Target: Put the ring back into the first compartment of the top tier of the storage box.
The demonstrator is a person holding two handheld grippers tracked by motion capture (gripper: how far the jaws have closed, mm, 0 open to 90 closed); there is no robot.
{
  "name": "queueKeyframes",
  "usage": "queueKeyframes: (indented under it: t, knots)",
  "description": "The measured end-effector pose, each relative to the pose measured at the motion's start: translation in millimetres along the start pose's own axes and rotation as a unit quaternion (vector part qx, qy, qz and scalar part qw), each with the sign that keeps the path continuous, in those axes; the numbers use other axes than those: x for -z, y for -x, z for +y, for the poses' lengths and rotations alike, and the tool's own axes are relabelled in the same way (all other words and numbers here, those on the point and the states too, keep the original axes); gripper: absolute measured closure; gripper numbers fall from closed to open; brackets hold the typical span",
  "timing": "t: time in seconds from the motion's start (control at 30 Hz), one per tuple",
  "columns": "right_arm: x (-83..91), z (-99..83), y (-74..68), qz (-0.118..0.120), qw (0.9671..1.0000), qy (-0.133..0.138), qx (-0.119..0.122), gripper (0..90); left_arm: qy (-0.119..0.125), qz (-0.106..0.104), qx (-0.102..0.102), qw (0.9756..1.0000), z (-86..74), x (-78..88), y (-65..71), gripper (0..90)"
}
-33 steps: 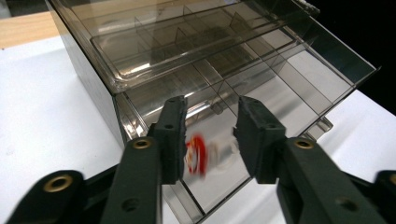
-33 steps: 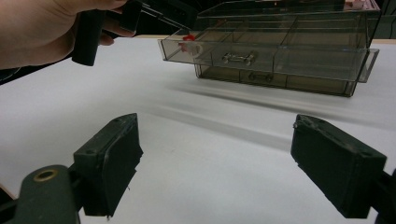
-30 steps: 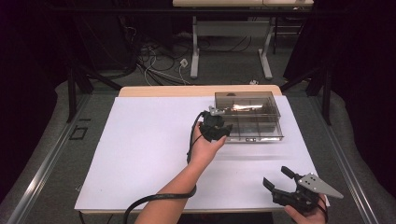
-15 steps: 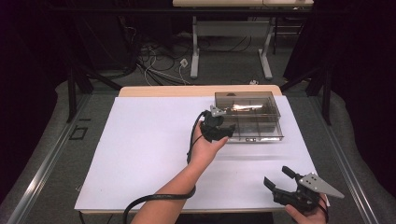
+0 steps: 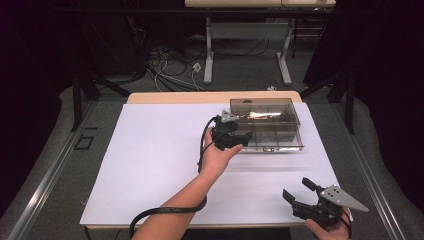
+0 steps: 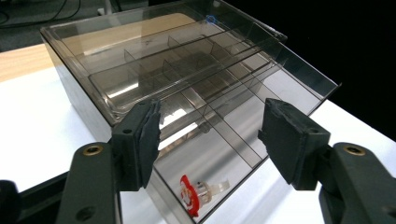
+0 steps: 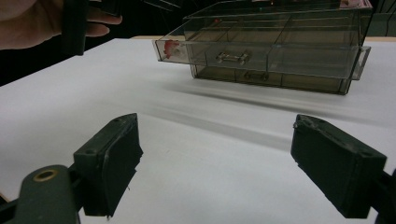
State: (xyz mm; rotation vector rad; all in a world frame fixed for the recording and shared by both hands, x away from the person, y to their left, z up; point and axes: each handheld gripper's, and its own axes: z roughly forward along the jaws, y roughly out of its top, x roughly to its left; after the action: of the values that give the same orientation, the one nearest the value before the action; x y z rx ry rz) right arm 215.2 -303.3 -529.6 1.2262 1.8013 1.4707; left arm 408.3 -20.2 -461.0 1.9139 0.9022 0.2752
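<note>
A smoky clear drawer box (image 5: 270,114) stands at the table's far right, its top drawer (image 6: 233,135) pulled out toward me. A small red-and-clear part (image 6: 201,191) lies in the drawer's front corner compartment; it also shows as a red spot (image 7: 171,48) in the right gripper view. My left gripper (image 5: 242,138) hovers over that drawer corner. Its jaws (image 6: 212,116) have just been opening, and nothing is between the pads. My right gripper (image 5: 297,189) rests low at the near right edge. It stands open (image 7: 217,135) and empty, pointing at the box (image 7: 280,42).
White paper (image 5: 160,165) covers the table, with a wooden strip (image 5: 175,97) at the far edge. The left gripper's cable (image 5: 165,212) loops near the front edge. The drawer's handle (image 7: 232,57) faces the right gripper. Table legs and cables (image 5: 170,65) sit on the floor beyond.
The left gripper edges slightly toward the drawer corner, and its jaws look a little wider. The right gripper stays put.
</note>
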Motion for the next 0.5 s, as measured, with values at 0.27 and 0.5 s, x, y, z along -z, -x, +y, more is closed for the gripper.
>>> queueKeyframes:
  t: [0.27,0.5]
  knots:
    - [-1.4,0.2,-0.3,0.0,1.0,-0.003,0.003,15.2,0.002,-0.007,-0.013,0.9999,0.8,18.7,-5.9,35.1]
    - [-3.0,0.8,-2.9,0.001,0.9999,-0.002,0.012,15.2,0.007,-0.01,-0.016,0.9998,0.2,38.0,-6.3,31.2]
